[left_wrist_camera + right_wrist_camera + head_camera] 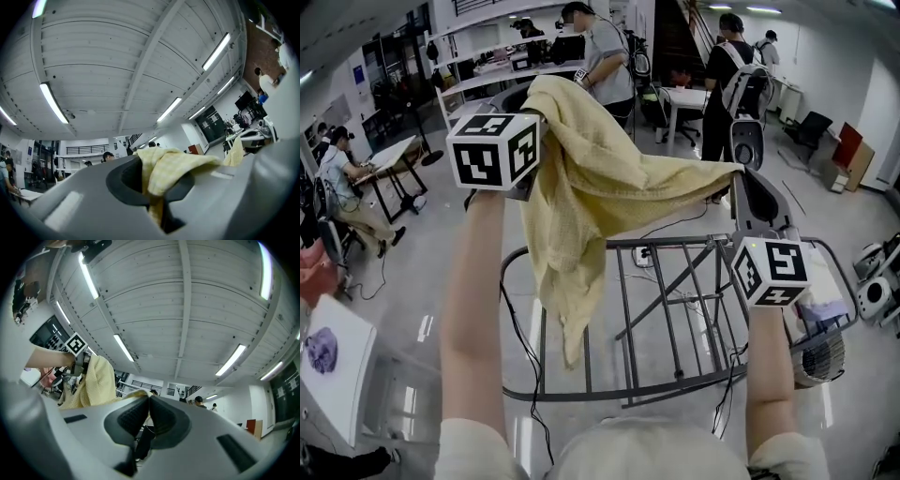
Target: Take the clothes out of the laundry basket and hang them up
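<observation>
Yellow cloth (591,178) is up in the air above the drying rack (666,242), stretched out between both grippers. Left gripper (151,185) has a bunched-up corner clamped tight. In the left gripper view you can see the waffle-y fabric squeezed between the jaws and spilling over the top of them. Right gripper (149,412) is pinched down on another edge, jaws pretty much together with just a thin bit of yellow poking out between the pads.

The left end sits higher above the rack than the right end, so the top edge slopes down toward the rack's right side. The rest hangs in one long fold over the rack's left end, with the tip dangling down in front of the bars. None of it looks like it's actually resting on the rack, though from the head view I honestly can't be sure about that lowest tip.

The rack is grey metal, with the floor showing through the bars. Just right of the rack, low down, there's a white slotted laundry basket (820,361) with something pale in it. Beyond the rack a few people (605,56) are standing around white desks (689,98).
</observation>
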Demonstrator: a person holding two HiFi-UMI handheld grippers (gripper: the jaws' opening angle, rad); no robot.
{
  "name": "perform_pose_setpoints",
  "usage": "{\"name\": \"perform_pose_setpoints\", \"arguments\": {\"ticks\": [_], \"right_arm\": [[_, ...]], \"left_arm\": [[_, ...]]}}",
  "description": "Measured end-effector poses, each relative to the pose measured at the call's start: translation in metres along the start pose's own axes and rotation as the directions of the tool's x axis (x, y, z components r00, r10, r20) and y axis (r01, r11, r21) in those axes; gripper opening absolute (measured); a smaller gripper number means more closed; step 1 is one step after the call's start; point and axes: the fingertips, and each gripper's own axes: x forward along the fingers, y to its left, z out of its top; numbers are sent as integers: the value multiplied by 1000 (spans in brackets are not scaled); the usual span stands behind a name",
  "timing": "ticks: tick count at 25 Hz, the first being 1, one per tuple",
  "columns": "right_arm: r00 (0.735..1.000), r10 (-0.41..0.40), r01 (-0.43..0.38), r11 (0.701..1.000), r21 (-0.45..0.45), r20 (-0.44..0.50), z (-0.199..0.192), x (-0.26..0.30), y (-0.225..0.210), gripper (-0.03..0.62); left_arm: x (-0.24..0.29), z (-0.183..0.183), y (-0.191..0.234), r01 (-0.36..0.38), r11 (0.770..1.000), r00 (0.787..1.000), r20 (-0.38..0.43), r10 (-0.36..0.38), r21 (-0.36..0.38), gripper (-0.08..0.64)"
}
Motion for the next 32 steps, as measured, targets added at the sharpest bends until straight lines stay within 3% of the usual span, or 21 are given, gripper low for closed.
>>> {"name": "perform_pose_setpoints", "arguments": {"ticks": [6, 12, 16, 19, 22, 25, 27, 31, 32], "right_arm": [[1000, 19, -19, 1000, 1, 9, 4, -2, 17, 12], [999, 32, -32, 999, -10, -33, -11, -3, 29, 12], [998, 5, -6, 1000, -8, -64, -23, -13, 22, 12], [995, 1, -1, 1000, 0, -103, -36, -25, 15, 12], [988, -3, 2, 1000, -6, -156, -55, -38, 9, 12], [978, -36, 35, 999, -12, -206, -75, -52, -3, 12], [971, -71, 70, 997, -14, -230, -84, -61, -17, 12], [957, -110, 114, 994, -4, -269, -96, -72, -42, 12], [952, -114, 117, 993, -7, -284, -100, -74, -44, 12]], "left_arm": [[-30, -41, -38, 116, 993, 988, -95, -119, -31, 23], [-73, -113, -71, 178, 982, 957, -221, -188, -64, 23], [-101, -160, -89, 246, 964, 913, -310, -266, -102, 23], [-117, -199, -105, 319, 938, 853, -392, -345, -132, 23], [-129, -240, -130, 429, 889, 754, -479, -449, -159, 23], [-142, -280, -155, 545, 810, 613, -556, -561, -217, 25], [-151, -300, -172, 615, 742, 510, -582, -633, -268, 25], [-173, -319, -197, 745, 564, 275, -607, -746, -355, 26], [-178, -321, -200, 761, 530, 225, -613, -757, -375, 28]]}}
